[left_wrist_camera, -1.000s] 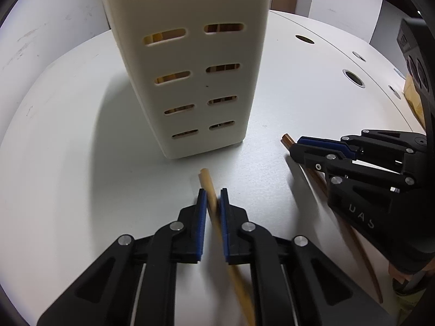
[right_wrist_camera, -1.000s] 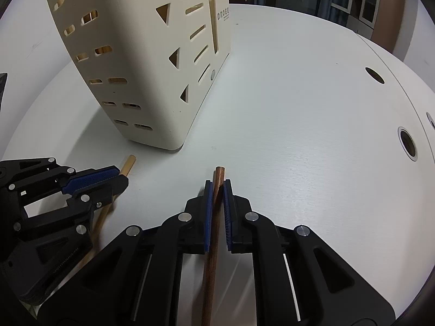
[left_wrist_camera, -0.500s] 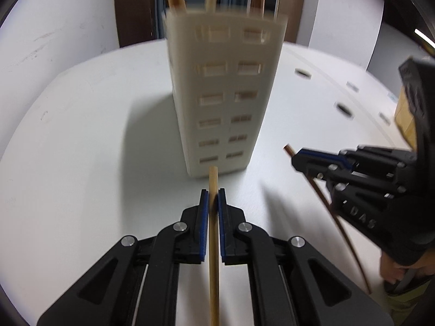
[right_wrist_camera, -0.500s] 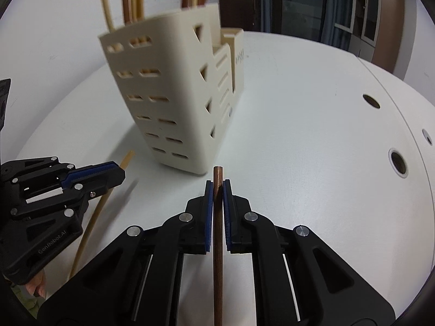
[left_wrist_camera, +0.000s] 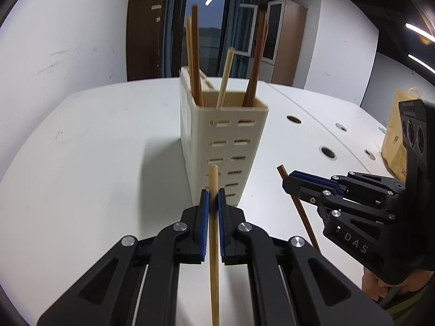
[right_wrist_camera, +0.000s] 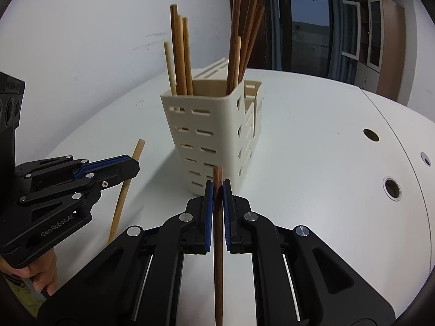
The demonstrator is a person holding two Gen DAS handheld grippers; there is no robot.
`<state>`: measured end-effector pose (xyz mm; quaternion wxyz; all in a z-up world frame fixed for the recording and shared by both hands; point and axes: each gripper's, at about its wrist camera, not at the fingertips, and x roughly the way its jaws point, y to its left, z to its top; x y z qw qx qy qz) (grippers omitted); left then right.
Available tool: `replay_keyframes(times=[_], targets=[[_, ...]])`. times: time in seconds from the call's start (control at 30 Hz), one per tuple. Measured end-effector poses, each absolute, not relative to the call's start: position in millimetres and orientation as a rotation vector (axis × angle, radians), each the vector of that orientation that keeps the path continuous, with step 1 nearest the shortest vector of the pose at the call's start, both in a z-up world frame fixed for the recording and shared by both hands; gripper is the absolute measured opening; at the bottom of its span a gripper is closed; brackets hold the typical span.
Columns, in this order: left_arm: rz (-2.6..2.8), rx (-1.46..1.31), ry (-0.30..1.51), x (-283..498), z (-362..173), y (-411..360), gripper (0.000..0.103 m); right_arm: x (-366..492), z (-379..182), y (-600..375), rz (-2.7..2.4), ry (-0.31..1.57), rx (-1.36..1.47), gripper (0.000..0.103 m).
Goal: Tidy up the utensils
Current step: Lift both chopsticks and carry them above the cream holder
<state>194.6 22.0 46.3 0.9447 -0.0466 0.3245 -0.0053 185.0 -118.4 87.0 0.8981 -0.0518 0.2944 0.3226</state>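
The left gripper [left_wrist_camera: 213, 201] is clamped on a light wooden chopstick [left_wrist_camera: 214, 244], its blue pads pressed against the stick from both sides; the stick runs back between the black fingers and its blunt tip juts forward past the pads, in front of the lower slots of the holder. The right gripper [right_wrist_camera: 217, 193] is clamped likewise on a dark brown chopstick [right_wrist_camera: 218, 244], whose tip stands just above the pads, before the holder's near corner. In the left wrist view the right gripper [left_wrist_camera: 301, 183] shows from the side with the dark stick [left_wrist_camera: 299, 206] slanting down from it; in the right wrist view the left gripper [right_wrist_camera: 127, 164] shows from the side with the light stick [right_wrist_camera: 122, 198] slanting down from it. The cream slotted utensil holder [left_wrist_camera: 223, 146] stands upright on the white table [left_wrist_camera: 95, 149], ahead of both grippers and between them; several chopsticks, light and dark, already stand in its front compartment [right_wrist_camera: 201, 89], leaning against the walls. A hand [right_wrist_camera: 40, 274] grips the left tool's handle at the lower left of the right wrist view. A yellow paper bag [left_wrist_camera: 394, 141] sits on the table at the far right.
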Motion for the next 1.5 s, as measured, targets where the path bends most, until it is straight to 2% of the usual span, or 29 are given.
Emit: replay_keyframes(times=[1.03,1.5], targets=[[0.001,-0.025,0.331,164.8,162.3,8.9,0.006,144.8,204.9,-137.0,0.714,0.311,-0.055,0.006],[0.04,-0.021,0.187,179.3,180.9,10.4,0.006,165.3,227.6,-145.1,0.717,0.149,0.057,0.006]])
